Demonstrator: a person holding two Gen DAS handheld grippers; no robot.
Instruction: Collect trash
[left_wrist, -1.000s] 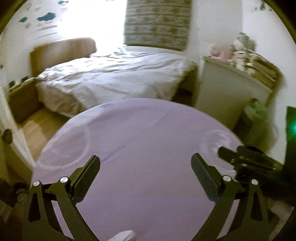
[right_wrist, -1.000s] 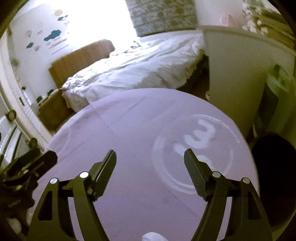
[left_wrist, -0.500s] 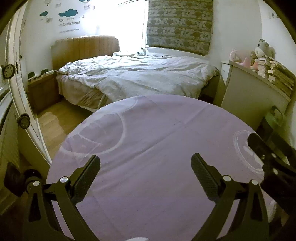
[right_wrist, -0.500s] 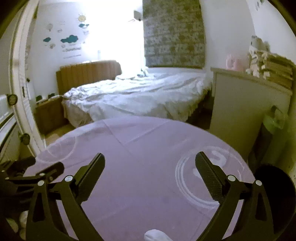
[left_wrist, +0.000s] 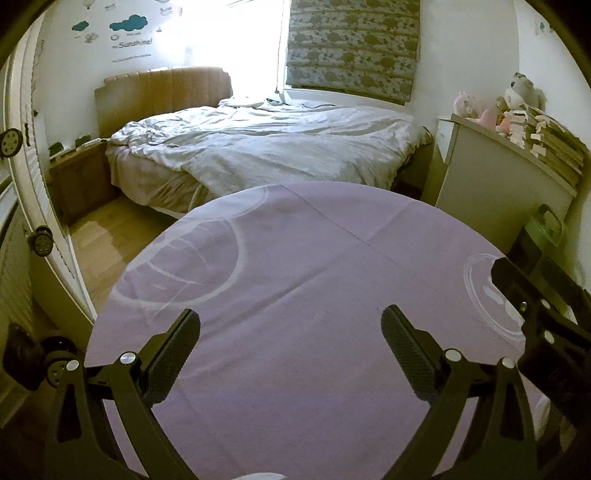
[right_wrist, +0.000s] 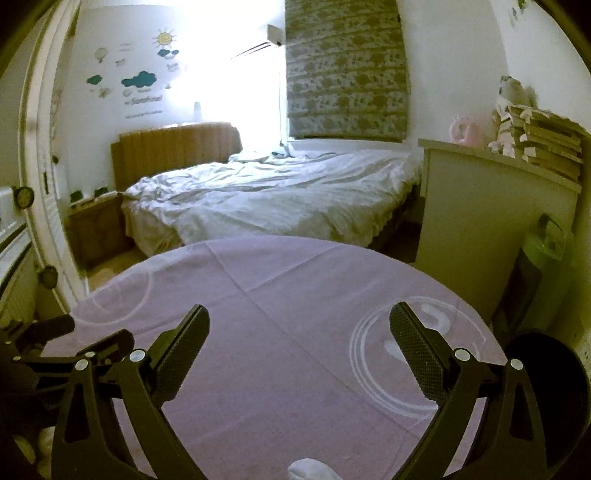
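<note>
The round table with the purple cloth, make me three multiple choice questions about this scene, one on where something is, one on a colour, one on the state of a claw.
1. Where does the bed lie relative to the round table?
A. beyond its far edge
B. under it
C. to its right, against the cabinet

2. What colour is the cloth on the table?
A. green
B. purple
C. red

3. How does the right claw stand?
A. shut on a cup
B. shut on nothing
C. open, with nothing between its fingers

Answers:
1 A, the bed fills the room behind the table's far rim.
2 B, the cloth is pale purple with white ring prints.
3 C, its two fingers stand wide apart over bare cloth.
</note>
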